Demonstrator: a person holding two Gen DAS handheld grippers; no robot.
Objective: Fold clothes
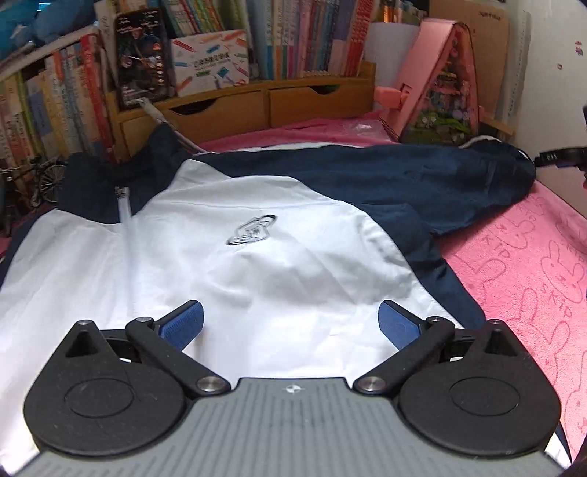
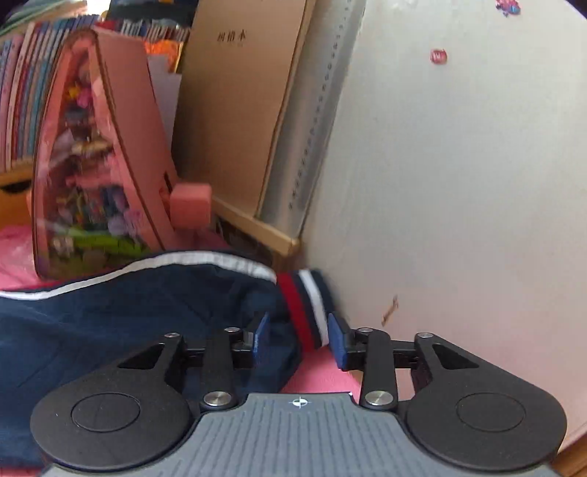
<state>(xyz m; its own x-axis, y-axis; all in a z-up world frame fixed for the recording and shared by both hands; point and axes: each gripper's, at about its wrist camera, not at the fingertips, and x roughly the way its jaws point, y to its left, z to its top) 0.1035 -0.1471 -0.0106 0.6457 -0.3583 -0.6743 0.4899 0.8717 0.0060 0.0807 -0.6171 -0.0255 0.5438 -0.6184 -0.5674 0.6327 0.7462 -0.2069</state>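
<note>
Bed: pink bunny blanket, books behind.
Jacket: white front, dark blue sleeves, lying flat.
Left gripper: wide open, empty.
Right gripper: partly open around striped cuff.

Smooth cloth jacket, fuzzy pink towel, wooden drawers

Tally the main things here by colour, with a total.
Navy and white: 1, jacket
Pink: 2, towel, house model
Wood: 1, drawer unit
Black and blue: 2, left gripper, right gripper
Total: 6
</note>
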